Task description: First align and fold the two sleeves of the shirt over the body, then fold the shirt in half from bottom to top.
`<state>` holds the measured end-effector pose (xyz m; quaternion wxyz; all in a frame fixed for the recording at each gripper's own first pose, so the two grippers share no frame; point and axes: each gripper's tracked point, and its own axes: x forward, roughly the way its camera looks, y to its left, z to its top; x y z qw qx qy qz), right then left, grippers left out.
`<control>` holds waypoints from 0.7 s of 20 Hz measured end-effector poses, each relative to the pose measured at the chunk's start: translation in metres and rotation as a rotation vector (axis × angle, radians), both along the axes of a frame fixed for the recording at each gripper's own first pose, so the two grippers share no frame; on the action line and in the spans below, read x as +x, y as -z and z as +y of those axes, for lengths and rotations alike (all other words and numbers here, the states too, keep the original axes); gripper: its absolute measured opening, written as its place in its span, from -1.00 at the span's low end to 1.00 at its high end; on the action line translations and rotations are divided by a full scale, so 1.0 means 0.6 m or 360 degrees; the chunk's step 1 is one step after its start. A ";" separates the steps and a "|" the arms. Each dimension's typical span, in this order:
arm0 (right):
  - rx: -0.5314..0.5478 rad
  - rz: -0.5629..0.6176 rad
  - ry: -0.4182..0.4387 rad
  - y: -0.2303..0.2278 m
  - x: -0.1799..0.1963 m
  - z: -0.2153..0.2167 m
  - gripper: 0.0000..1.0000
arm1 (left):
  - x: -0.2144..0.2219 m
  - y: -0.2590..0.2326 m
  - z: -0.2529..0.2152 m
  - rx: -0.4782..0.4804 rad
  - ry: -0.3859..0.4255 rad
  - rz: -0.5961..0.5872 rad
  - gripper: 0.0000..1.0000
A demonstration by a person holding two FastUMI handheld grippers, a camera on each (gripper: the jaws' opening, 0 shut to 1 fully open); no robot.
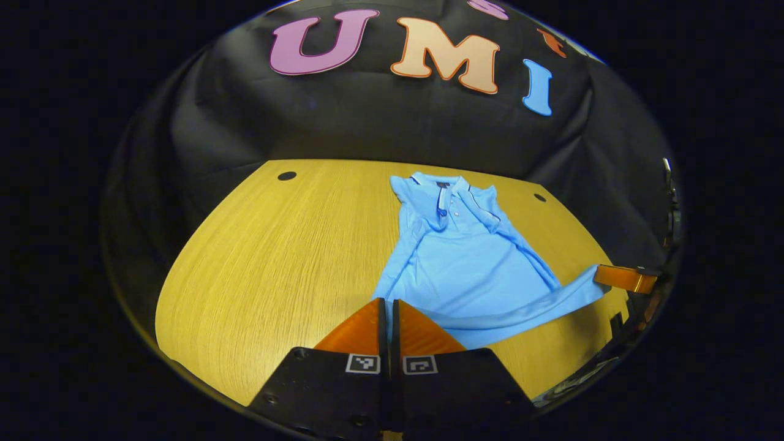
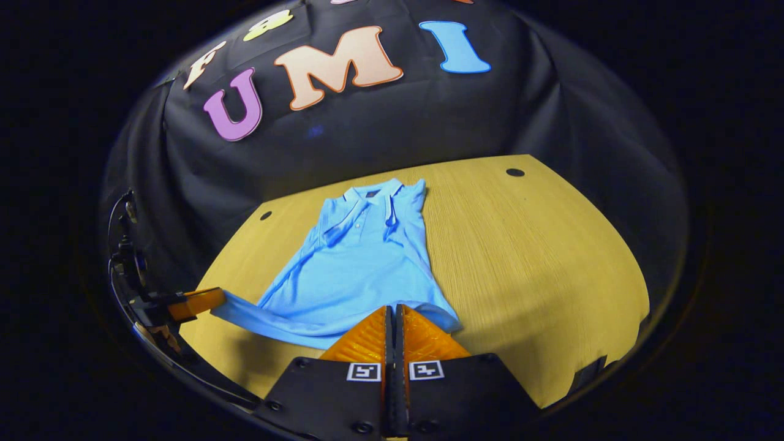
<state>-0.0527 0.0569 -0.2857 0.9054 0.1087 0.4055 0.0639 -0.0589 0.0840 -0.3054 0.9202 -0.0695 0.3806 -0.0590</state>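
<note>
A light blue polo shirt (image 1: 465,257) lies on the wooden table (image 1: 275,257), collar at the far end, both sleeves folded in over the body. In the left gripper view my left gripper (image 1: 388,306) is shut on the shirt's near bottom corner. The hem stretches taut to the right, where my right gripper (image 1: 625,278) pinches the other bottom corner. In the right gripper view the shirt (image 2: 361,263) runs away from my right gripper (image 2: 392,312), which is shut on its bottom corner. The left gripper (image 2: 196,303) holds the hem's far end at the left.
Bare table (image 2: 539,257) spreads to the right of the shirt in the right gripper view, and to its left in the left gripper view. Small dark holes (image 1: 286,176) (image 2: 515,172) sit near the far corners. Black cloth wall rises behind the table.
</note>
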 end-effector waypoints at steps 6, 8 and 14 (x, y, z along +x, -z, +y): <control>0.0019 -0.0141 0.0067 -0.018 0.169 0.017 -0.95 | 0.175 -0.031 0.008 -0.0008 0.0022 -0.0135 -1.00; 0.0005 -0.0166 0.0085 -0.017 0.215 0.017 -0.95 | 0.223 -0.035 0.007 -0.0032 0.0030 -0.0161 -1.00; -0.0012 -0.0152 0.0093 -0.006 0.260 0.022 -0.95 | 0.225 0.000 -0.038 -0.0205 0.0146 -0.0002 -1.00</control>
